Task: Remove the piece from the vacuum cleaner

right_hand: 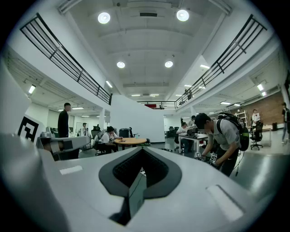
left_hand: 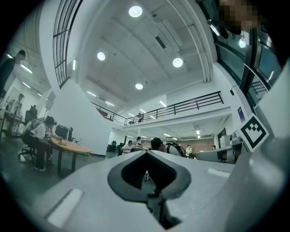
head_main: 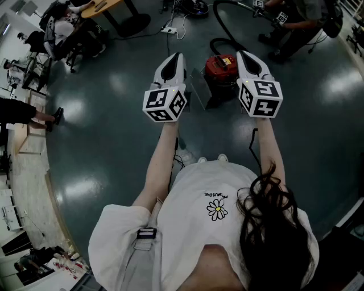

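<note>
In the head view a red canister vacuum cleaner [head_main: 220, 69] stands on the dark floor, and its black hose [head_main: 223, 41] loops off behind it. I hold both grippers out level above it. The left gripper [head_main: 177, 55] hangs just left of the vacuum, and the right gripper [head_main: 242, 54] is over its right side. Each gripper's jaws meet at the tip with nothing between them. The left gripper view [left_hand: 146, 153] and the right gripper view [right_hand: 143, 149] look out across the hall, with no vacuum in sight. Which piece the task means cannot be made out.
A clear flat panel [head_main: 199, 88] leans by the vacuum's left side. A power strip with cables [head_main: 169, 29] lies further back. People sit at a round table [head_main: 108, 7] at the back left. Another person [head_main: 296, 20] bends over at the back right.
</note>
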Action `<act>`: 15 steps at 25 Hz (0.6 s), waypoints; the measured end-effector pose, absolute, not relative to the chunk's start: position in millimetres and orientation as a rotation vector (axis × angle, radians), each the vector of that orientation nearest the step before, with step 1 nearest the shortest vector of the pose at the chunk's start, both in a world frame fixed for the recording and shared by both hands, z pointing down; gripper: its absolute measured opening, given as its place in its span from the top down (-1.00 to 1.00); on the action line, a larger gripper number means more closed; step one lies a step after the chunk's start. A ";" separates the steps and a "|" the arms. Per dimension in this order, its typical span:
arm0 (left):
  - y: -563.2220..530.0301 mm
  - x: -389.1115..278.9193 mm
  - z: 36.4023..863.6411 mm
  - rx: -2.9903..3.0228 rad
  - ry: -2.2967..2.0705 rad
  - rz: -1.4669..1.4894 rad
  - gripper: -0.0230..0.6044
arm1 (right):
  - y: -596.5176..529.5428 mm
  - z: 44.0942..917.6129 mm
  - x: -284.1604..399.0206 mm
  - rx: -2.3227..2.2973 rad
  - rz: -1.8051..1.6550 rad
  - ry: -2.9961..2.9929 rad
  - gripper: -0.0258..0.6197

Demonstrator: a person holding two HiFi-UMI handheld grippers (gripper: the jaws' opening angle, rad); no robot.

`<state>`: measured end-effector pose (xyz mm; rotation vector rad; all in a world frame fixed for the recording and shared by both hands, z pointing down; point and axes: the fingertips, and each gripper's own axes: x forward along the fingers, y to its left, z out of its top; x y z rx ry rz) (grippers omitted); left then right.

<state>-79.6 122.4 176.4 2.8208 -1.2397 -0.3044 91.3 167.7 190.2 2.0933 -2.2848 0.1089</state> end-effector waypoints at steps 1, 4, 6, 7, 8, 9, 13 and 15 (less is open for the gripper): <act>122.9 -80.6 176.0 2.822 -1.237 -0.301 0.92 | 167.9 189.8 88.8 2.091 0.109 -2.286 0.85; 124.1 -82.1 174.8 2.823 -1.228 -0.291 0.93 | 167.8 189.1 82.9 2.083 0.109 -2.285 0.85; 124.6 -82.0 174.0 2.822 -1.225 -0.286 0.93 | 167.3 189.1 80.4 2.074 0.109 -2.282 0.85; 124.7 -81.9 173.6 2.821 -1.226 -0.284 0.92 | 166.9 189.2 79.5 2.068 0.109 -2.281 0.85; 124.4 -81.5 173.6 2.821 -1.226 -0.282 0.93 | 166.3 189.8 79.2 2.063 0.109 -2.281 0.85; 123.4 -80.5 174.4 2.820 -1.227 -0.279 0.93 | 165.2 191.0 79.6 2.059 0.109 -2.281 0.85; 116.4 -71.7 186.3 2.808 -1.236 -0.263 0.93 | 157.8 203.8 88.1 2.043 0.117 -2.282 0.85; 115.2 -67.0 195.0 2.797 -1.244 -0.249 0.93 | 156.5 211.1 92.9 2.034 0.132 -2.293 0.84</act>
